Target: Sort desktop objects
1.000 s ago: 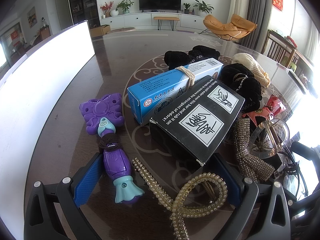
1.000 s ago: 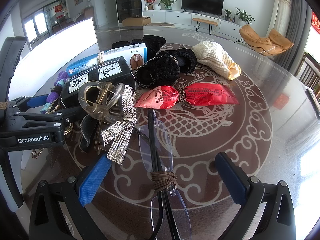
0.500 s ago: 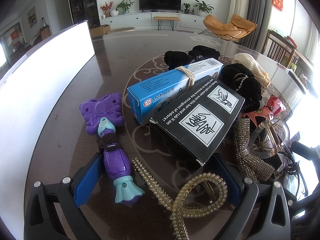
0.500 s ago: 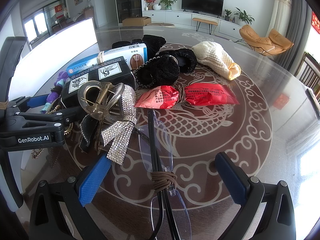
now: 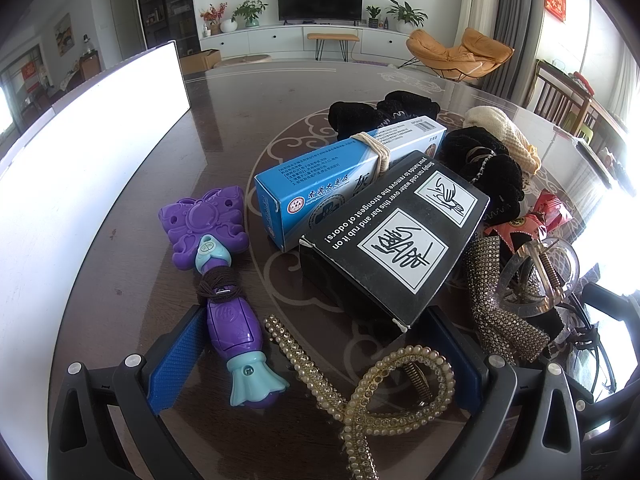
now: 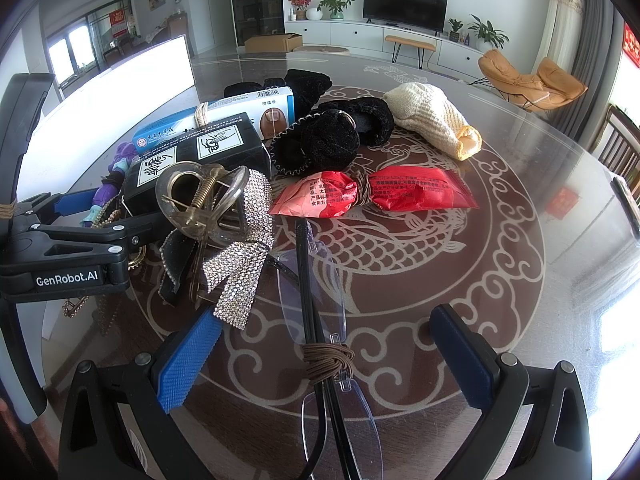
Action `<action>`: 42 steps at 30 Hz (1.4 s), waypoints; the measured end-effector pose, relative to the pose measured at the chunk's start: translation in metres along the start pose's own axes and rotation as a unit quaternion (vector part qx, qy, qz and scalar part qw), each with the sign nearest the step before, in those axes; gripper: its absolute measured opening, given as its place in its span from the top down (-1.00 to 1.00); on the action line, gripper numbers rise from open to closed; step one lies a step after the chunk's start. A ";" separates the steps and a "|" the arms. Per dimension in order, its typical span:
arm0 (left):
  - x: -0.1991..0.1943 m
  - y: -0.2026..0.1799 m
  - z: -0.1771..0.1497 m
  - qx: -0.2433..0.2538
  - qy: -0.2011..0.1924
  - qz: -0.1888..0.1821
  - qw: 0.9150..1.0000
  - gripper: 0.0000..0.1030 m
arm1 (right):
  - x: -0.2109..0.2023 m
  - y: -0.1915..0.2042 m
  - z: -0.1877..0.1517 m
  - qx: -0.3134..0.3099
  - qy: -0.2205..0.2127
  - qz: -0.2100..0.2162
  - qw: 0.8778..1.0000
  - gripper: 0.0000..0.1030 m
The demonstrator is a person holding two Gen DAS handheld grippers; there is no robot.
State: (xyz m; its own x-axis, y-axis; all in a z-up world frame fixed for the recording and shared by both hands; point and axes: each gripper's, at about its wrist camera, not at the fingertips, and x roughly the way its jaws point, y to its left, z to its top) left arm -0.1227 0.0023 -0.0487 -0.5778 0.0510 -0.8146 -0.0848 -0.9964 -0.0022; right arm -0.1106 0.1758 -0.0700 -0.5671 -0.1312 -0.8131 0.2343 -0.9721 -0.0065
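The glasses (image 6: 320, 320) lie folded on the counter (image 6: 500, 240) with a hair tie round them, their long axis running straight out from between the right claw (image 6: 324, 360) pads — both pads spread wide, touching nothing. The left claw (image 5: 308, 352), also spread, straddles the toy (image 5: 228, 320) and pearl clip (image 5: 400, 392) — so the right is nearer the glasses.

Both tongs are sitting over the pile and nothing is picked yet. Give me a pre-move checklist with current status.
1. Left tongs open, holding nothing: ok.
2. Right tongs open, holding nothing: ok.
3. Folded glasses lie between the right fingers, apart from the red packet: ok.
4. Purple toy free of the pearl hair clip: cannot tell.
5. Black box flat on the table: not ok, it leans on the blue box.
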 end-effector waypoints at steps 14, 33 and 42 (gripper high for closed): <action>0.000 0.000 0.000 0.000 0.000 0.000 1.000 -1.00 | 0.000 0.000 0.000 0.000 0.000 0.000 1.000 -1.00; -0.005 0.000 -0.007 0.013 0.007 -0.010 1.000 -1.00 | 0.000 0.000 0.000 0.000 0.000 0.000 1.000 -1.00; -0.043 0.018 -0.058 0.067 0.021 -0.046 0.997 -1.00 | 0.000 0.000 0.000 0.000 0.000 0.000 1.000 -1.00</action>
State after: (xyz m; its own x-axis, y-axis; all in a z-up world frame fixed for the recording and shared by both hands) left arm -0.0522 -0.0219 -0.0468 -0.5283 0.1357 -0.8381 -0.2441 -0.9697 -0.0031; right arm -0.1107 0.1759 -0.0701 -0.5675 -0.1313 -0.8128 0.2347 -0.9721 -0.0068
